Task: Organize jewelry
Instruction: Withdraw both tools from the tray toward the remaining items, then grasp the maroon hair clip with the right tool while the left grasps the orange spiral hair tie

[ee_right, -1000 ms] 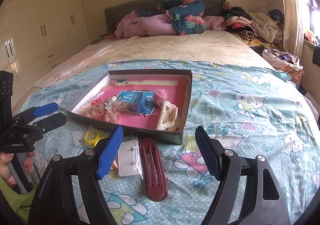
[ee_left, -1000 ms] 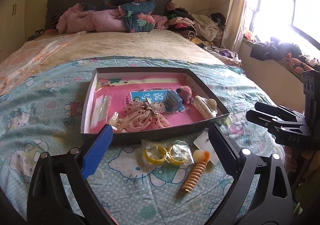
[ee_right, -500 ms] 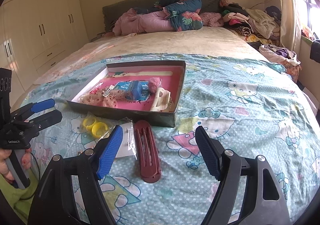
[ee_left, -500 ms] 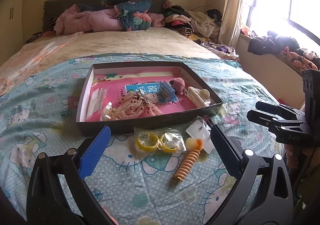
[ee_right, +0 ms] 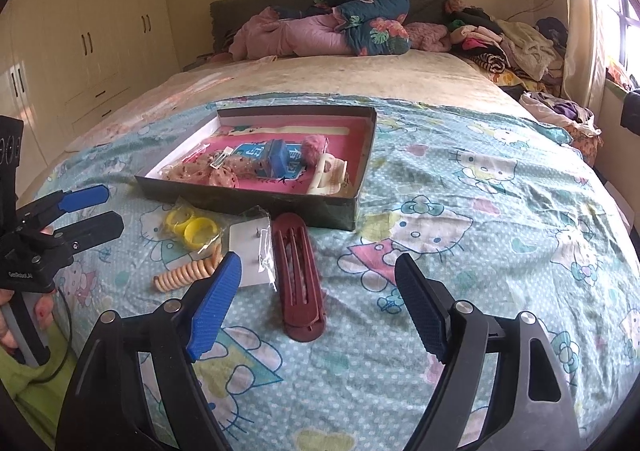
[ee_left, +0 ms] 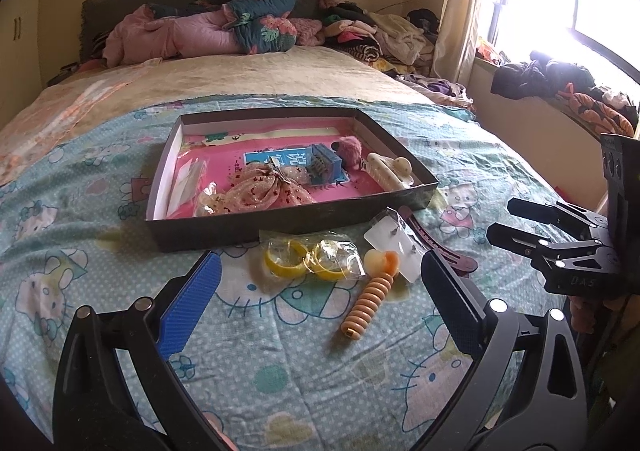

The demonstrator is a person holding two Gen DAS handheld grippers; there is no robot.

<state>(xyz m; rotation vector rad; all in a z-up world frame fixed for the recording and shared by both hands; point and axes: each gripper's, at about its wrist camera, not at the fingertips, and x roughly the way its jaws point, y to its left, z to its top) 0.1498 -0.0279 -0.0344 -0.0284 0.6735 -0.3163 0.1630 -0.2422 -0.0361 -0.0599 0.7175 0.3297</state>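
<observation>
Long maroon plastic hair clip point(ee_right: 298, 275): light, stiff, likely slick; best pinched across its narrow middle. Slotted, glossy, flat on the bed just in front of the shallow dark cardboard tray point(ee_right: 352, 211). Right gripper point(ee_right: 320, 303) above it, jaws opening, empty. Left gripper point(ee_left: 320, 291) spread, empty.

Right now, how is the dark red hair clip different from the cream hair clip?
The dark red hair clip lies outside on the blanket; the cream hair clip sits inside the box. The dark red one is long, flat and slotted; the cream one is chunkier, with teeth. Neither is held.
</observation>
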